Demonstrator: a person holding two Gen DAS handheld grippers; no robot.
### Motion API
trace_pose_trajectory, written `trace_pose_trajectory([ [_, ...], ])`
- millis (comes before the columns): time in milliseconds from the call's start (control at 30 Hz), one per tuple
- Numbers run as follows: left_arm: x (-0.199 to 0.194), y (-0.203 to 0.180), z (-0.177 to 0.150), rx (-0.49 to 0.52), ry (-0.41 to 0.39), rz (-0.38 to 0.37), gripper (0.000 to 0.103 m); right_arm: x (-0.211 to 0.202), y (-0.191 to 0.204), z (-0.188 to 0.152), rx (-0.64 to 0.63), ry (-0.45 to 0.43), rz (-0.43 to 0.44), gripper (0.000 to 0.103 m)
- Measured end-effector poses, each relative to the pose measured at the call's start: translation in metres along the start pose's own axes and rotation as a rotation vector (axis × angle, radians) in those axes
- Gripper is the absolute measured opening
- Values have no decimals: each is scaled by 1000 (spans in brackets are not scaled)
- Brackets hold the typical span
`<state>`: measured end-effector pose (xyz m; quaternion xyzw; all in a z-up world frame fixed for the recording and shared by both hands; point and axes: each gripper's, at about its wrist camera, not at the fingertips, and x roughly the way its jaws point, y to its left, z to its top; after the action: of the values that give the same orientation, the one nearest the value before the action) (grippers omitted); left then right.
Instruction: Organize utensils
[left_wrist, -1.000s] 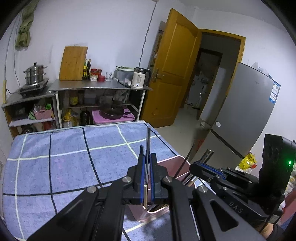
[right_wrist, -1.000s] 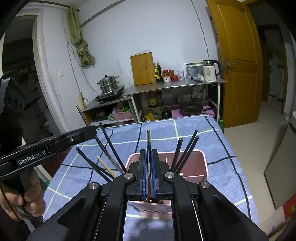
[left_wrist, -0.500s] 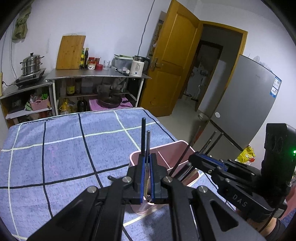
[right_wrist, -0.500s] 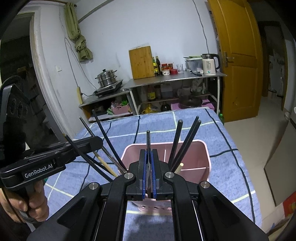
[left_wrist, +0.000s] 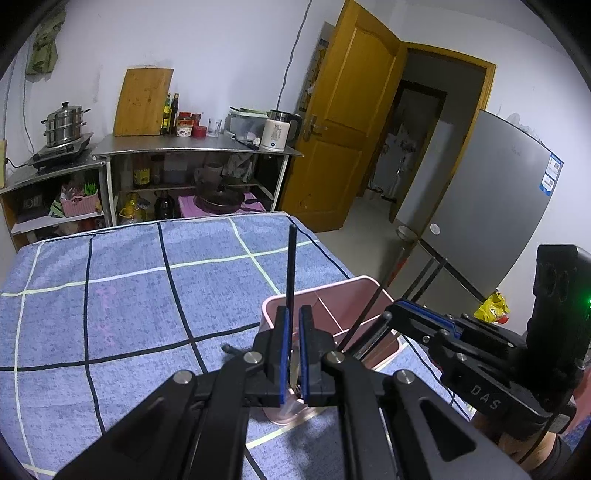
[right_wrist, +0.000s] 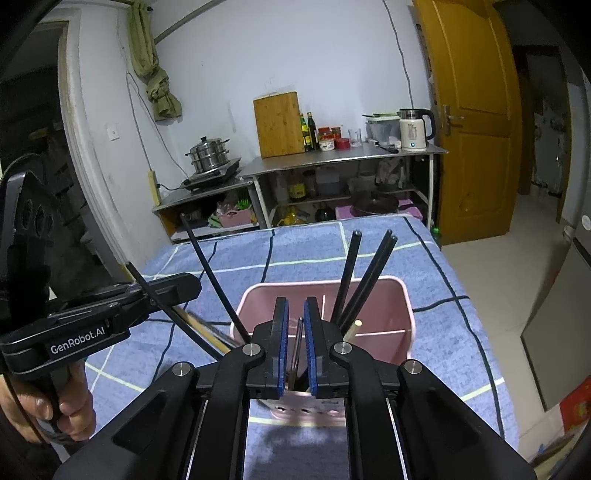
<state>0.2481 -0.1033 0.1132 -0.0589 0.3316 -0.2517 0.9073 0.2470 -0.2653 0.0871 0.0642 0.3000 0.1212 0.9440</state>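
A pink divided basket (left_wrist: 325, 291) (right_wrist: 369, 350) stands on the blue checked tablecloth (left_wrist: 129, 295). My left gripper (left_wrist: 291, 347) (right_wrist: 184, 286) is shut on a black chopstick (left_wrist: 291, 266) that rises between its pads, with its lower end at the basket's left part. My right gripper (right_wrist: 295, 347) (left_wrist: 386, 314) hangs over the basket's near edge, and its jaws are opening. A thin chopstick (right_wrist: 297, 343) leans loose between the parted pads, its foot in the basket. Three black chopsticks (right_wrist: 354, 280) and a wooden one (right_wrist: 356, 325) stand in the right compartment.
A grey fridge (left_wrist: 498, 221) and an open yellow door (left_wrist: 340, 129) are to the right of the table. Behind the table, metal shelves (right_wrist: 343, 158) hold a kettle, a cutting board, bottles and a steamer pot. A person's hand (right_wrist: 44, 406) grips the left gripper's handle.
The right jaws have parted, and the chopstick they held upright has slid down into the basket. The left gripper has sunk closer to the basket with its black chopstick.
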Motion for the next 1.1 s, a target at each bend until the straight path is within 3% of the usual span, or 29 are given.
trace_pose_trajectory([
  [400,-41,-3,0,3,-77,1,6,-37,16,5,-50,-79,-12,15],
  [800,-76,-8,-38,5,-118,16,8,-81,25,-23,-49,-132,-32,19],
  [933,-84,-14,-53,17,-137,24,21,-89,29,-37,-51,-137,-39,20],
  [1100,-91,-18,-77,26,-154,40,24,-96,30,-55,-54,-131,-49,20],
])
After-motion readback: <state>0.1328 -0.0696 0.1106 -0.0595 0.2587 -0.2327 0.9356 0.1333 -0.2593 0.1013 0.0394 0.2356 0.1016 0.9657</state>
